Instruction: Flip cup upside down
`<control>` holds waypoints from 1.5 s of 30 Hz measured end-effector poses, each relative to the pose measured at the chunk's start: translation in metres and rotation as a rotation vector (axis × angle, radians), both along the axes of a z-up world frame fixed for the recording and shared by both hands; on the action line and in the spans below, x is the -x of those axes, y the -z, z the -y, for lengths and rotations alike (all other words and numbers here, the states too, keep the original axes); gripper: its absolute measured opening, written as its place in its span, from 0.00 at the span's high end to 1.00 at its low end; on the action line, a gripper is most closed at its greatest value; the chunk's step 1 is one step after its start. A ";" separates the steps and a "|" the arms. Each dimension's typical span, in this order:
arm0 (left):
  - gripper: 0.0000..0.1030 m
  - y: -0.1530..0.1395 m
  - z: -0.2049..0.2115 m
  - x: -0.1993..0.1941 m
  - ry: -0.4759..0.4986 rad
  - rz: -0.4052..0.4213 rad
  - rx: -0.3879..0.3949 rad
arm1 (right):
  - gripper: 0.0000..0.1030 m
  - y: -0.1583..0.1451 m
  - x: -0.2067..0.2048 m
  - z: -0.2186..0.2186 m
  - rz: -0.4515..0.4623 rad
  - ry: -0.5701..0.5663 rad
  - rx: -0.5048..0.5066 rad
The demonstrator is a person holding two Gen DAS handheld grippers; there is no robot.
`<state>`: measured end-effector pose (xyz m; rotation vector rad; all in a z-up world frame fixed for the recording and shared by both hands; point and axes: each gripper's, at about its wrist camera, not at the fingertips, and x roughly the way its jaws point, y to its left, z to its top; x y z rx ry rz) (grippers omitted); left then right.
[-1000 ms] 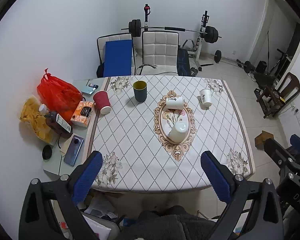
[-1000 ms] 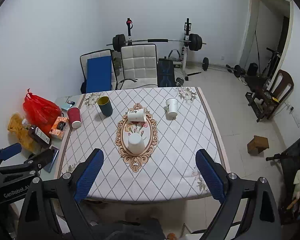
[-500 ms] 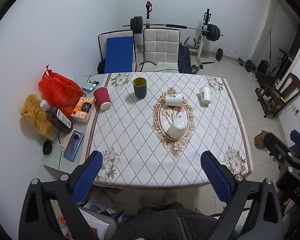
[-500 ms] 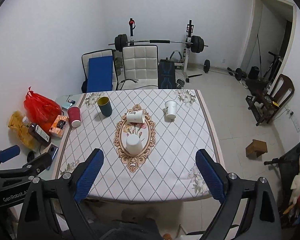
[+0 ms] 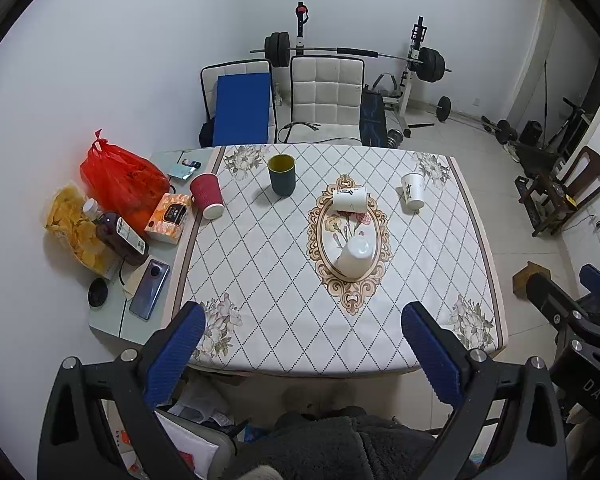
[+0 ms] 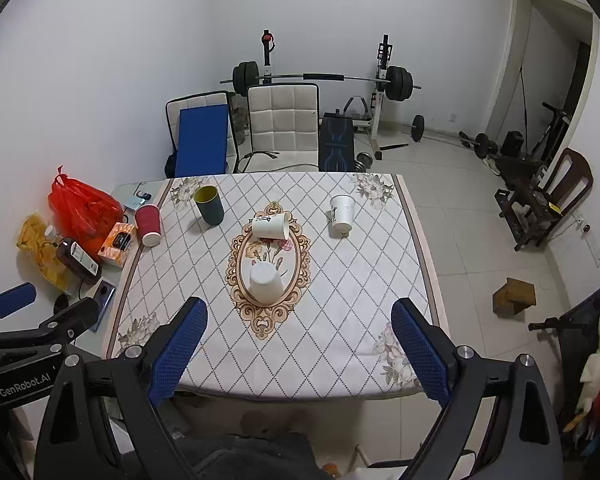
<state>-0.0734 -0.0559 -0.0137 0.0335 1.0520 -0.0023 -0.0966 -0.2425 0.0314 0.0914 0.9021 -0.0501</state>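
Several cups stand on the table (image 5: 260, 280) with a diamond-pattern cloth. A white cup (image 5: 354, 259) (image 6: 265, 284) stands upside down on the oval motif. Another white cup (image 5: 350, 199) (image 6: 271, 225) lies on its side behind it. A third white cup (image 5: 413, 195) (image 6: 342, 213) stands upright at the right. A dark green cup (image 5: 282, 175) (image 6: 209, 205) stands upright at the back left. A red cup (image 5: 206, 194) (image 6: 148, 224) stands upside down at the left edge. My left gripper (image 5: 302, 344) and my right gripper (image 6: 298, 338) are open and empty, held high before the table's near edge.
A side table (image 5: 112, 320) at the left holds a red bag (image 5: 120, 180), a bottle (image 5: 120, 236), a tissue box (image 5: 168, 218), a snack bag and a phone (image 5: 150, 288). Two chairs (image 5: 324, 100) and a barbell rack stand behind the table. A wooden block (image 6: 514, 295) lies on the floor.
Both grippers have pulled back and up from the table, so the table looks smaller and farther. The cups have not moved.
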 end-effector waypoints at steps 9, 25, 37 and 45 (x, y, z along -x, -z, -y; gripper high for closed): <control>0.02 0.001 0.001 -0.001 -0.008 0.001 -0.004 | 0.06 0.008 -0.001 0.003 -0.009 -0.015 -0.006; 0.02 0.003 -0.003 -0.007 -0.053 -0.005 -0.008 | 0.06 0.012 -0.003 0.001 -0.013 -0.022 -0.009; 0.02 0.004 -0.006 -0.009 -0.061 -0.013 -0.005 | 0.06 0.017 -0.004 -0.003 -0.020 -0.031 -0.011; 0.02 0.005 -0.008 -0.008 -0.062 -0.015 -0.005 | 0.06 0.019 -0.003 -0.003 -0.025 -0.032 -0.018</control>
